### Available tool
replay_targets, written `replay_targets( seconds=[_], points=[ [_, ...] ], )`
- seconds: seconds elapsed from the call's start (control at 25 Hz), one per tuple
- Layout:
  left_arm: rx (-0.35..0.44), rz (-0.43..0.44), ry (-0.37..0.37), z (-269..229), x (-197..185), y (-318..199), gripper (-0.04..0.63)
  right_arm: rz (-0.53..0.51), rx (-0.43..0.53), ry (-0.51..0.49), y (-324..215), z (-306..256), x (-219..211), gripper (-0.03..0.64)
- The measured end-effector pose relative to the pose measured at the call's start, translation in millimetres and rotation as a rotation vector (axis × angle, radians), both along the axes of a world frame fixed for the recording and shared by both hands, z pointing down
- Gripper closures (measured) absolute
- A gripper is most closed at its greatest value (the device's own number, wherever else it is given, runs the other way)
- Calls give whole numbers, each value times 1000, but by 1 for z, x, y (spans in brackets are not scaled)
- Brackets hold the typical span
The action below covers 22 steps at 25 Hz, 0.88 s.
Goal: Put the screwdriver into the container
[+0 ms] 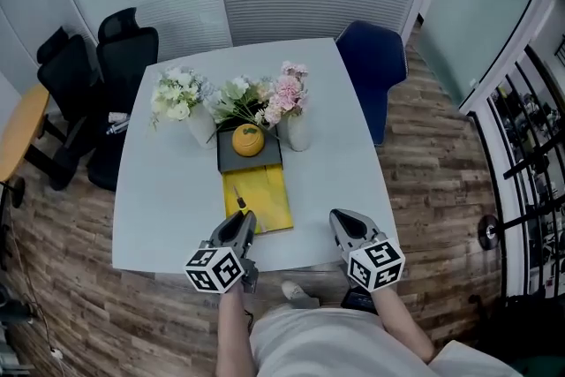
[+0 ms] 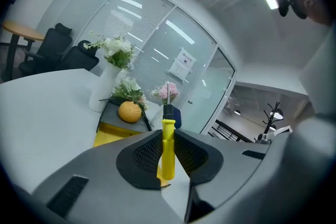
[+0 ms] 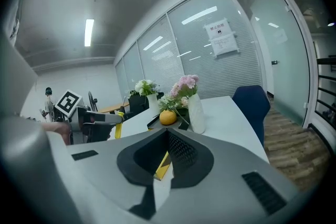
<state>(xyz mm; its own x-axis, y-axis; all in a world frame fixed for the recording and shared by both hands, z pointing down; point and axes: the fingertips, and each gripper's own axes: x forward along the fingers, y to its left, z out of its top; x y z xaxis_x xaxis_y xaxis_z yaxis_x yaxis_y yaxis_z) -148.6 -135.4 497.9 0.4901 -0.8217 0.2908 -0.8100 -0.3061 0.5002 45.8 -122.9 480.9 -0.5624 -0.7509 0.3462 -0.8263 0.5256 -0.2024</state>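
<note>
Left claw (image 1: 241, 220): clamped on the screwdriver (image 2: 168, 149), with a pad pressing on each side of the yellow handle.
Screwdriver: the handle lies along the gap between the left claw's pads. The black collar and metal shaft stick out past its tips.
Shaft tip: in the head view it shows just beyond the left claw, over the near end of the yellow tray (image 1: 265, 194).
Right claw (image 1: 341, 218): closed, tips together, nothing between them. It is level with the left claw, to that claw's right and well apart from it.
Yellow tray: flat on the table (image 1: 168, 199), straight ahead of the left claw. From the right claw it lies ahead and to the left, and shows through the slit under that claw's pads (image 3: 161, 164).
Orange pot (image 1: 248, 139): past the yellow tray from both claws, on a dark tray (image 1: 231, 160) that touches the yellow tray's far end.
Vases (image 1: 296, 130): white, holding flowers, either side of the dark tray and farther from the claws than the yellow tray.
Blue chair (image 1: 375, 66): beyond the table, ahead and right of the right claw.
Black chairs (image 1: 124, 57): far ahead and left of the left claw.
</note>
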Motion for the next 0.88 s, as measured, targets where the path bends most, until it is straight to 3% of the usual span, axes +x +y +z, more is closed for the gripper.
replay_targets(
  seconds=[0.88],
  points=[
    [-43, -11, -7, 13, -7, -8, 528, -53, 10, 4, -25, -2, -17, 601]
  ],
)
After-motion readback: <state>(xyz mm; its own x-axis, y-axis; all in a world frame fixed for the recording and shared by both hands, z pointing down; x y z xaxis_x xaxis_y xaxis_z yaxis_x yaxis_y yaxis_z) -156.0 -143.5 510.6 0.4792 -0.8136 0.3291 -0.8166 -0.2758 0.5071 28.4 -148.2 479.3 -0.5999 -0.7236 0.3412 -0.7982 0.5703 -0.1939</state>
